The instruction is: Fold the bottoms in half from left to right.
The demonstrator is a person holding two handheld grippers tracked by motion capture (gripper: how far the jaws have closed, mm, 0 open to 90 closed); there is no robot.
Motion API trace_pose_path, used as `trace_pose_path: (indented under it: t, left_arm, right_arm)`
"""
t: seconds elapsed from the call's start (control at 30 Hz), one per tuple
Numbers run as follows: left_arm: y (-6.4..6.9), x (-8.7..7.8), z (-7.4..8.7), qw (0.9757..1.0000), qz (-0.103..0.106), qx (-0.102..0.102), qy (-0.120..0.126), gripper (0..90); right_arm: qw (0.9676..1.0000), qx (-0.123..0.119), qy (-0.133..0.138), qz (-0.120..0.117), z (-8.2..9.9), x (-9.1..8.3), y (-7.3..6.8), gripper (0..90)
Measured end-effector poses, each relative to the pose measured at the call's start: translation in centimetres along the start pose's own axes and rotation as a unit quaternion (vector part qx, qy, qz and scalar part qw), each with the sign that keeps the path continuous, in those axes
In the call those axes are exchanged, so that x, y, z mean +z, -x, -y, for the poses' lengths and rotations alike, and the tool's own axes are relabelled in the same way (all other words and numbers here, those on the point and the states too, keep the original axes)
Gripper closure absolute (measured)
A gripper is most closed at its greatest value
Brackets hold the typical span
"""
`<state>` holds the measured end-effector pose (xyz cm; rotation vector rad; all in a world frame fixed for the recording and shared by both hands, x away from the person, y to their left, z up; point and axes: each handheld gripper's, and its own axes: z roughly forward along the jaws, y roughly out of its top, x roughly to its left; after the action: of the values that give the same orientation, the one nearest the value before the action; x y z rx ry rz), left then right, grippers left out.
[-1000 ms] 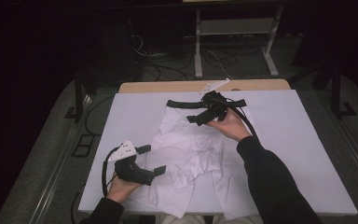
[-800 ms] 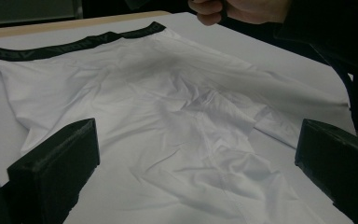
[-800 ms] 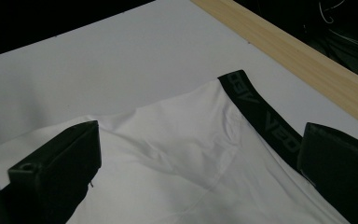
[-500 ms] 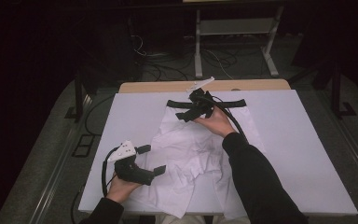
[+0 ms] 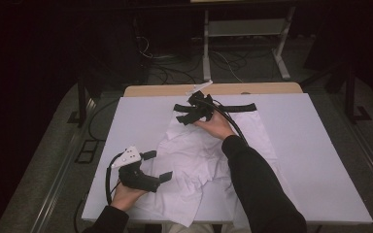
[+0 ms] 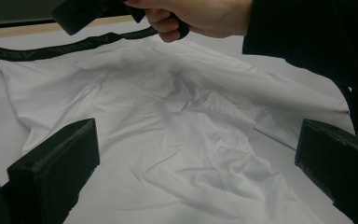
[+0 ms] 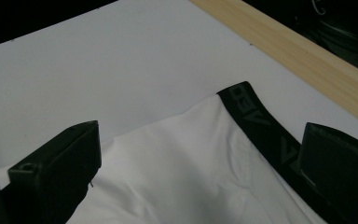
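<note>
Jaws spread wide, the left gripper (image 5: 156, 166) hovers in a person's hand over the near left part of a crumpled white cloth garment with a black elastic waistband (image 5: 194, 155), spread on a white sheet-covered table (image 5: 320, 165). Farther off, the right gripper (image 5: 187, 112), also gaping and gripping nothing, hangs over the garment's far left corner, close above the waistband's end (image 7: 256, 119). Beyond the sheet runs the table's bare wooden edge (image 5: 272, 88).
</note>
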<state>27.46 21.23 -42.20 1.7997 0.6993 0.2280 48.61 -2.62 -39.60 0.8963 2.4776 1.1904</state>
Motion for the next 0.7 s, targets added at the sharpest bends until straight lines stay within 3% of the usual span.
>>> trace_pose_path:
  t: [0.27, 0.43, 0.7]
  left_arm:
    - [0.0, 0.0, 0.0, 1.0000, 0.002, -0.001, 0.002, 0.0]
    - [-0.1, 0.0, 0.0, 1.0000, 0.002, -0.004, 0.004, 0.0]
    - [-0.1, 0.0, 0.0, 1.0000, 0.004, -0.006, 0.006, 0.0]
  right_arm:
    - [0.9998, 0.015, -0.001, 0.011, -0.7, 1.3, 0.8, 0.0]
    - [0.9991, 0.031, 0.014, 0.024, -0.7, 1.9, 1.5, 0.0]
    - [0.9980, 0.056, 0.019, 0.024, -0.7, 3.8, 2.1, 0.0]
